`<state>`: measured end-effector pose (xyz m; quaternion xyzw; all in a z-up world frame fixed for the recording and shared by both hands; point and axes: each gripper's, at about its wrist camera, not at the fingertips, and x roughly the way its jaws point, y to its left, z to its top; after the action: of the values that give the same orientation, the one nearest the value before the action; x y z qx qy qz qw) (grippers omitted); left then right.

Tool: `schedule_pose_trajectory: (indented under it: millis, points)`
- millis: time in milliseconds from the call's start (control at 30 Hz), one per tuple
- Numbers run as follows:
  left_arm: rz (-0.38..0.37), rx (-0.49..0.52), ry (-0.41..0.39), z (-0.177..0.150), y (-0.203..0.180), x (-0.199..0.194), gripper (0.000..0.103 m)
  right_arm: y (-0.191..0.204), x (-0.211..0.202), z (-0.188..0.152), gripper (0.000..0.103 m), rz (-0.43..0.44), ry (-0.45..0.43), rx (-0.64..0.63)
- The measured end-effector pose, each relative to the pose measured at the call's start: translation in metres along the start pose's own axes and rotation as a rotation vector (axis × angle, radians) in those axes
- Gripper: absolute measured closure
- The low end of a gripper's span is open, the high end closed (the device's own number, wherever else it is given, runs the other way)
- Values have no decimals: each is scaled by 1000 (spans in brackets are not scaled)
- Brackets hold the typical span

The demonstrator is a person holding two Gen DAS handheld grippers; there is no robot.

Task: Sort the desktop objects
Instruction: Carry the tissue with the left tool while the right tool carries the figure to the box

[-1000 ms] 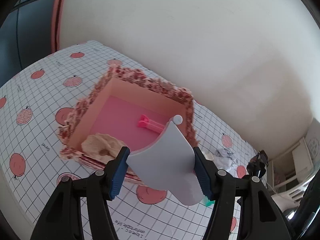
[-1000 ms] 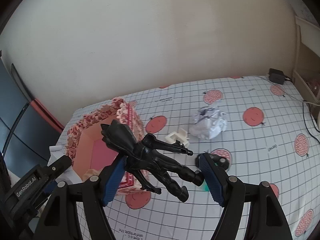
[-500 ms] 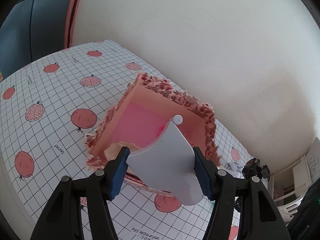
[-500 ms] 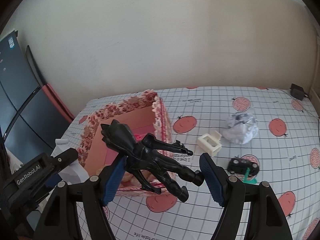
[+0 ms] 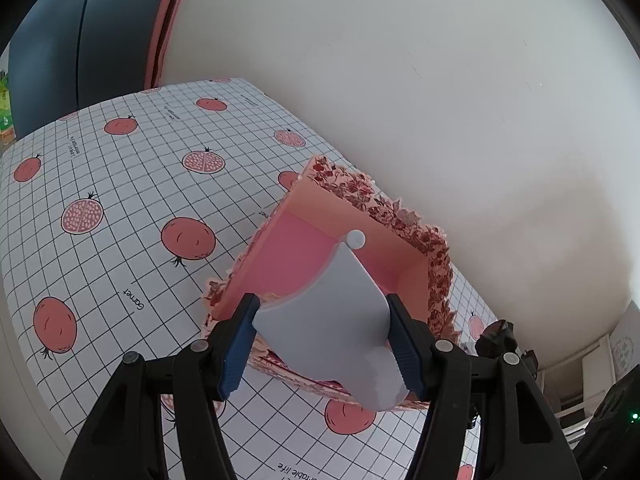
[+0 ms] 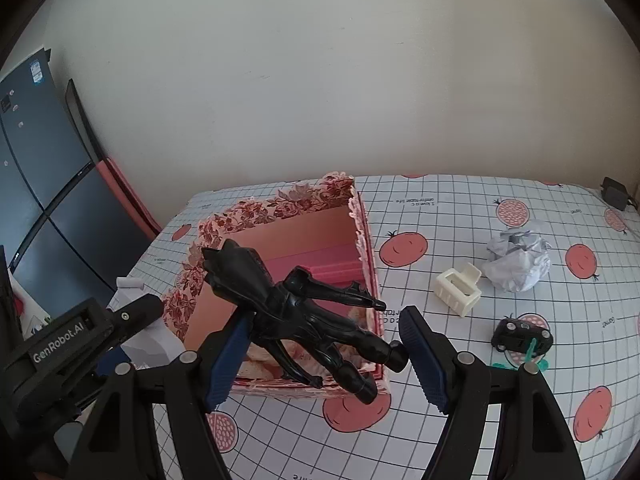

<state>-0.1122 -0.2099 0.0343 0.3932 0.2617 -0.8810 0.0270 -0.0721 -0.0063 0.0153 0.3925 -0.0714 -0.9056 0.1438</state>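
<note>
My left fingers (image 5: 256, 332) are pinching a grey plastic scraper (image 5: 332, 320) over the near edge of the floral box (image 5: 400, 216), and my right fingers (image 6: 420, 356) are clamping a black action figure (image 6: 296, 308) just above the same box. Something pink and a tan lump are already lying inside. On the counter (image 6: 440, 208) a cream hair clip (image 6: 458, 288), crumpled paper (image 6: 516, 260) and a black toy car (image 6: 520, 336) are still waiting, so I am judging the sorting roughly halfway.

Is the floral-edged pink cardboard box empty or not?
Not empty: the floral-edged pink cardboard box holds a pink item and something beige.
</note>
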Motion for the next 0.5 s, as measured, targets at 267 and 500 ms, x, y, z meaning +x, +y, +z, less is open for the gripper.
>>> schedule_pose_trajectory:
  millis: [267,500]
  points:
    - [10,-43,-30,4,12,-2,39,8,8,-3,26,1,12,-7]
    - [26,-53,-25,4,18,2,39,10,15,-4,26,0,20,-1]
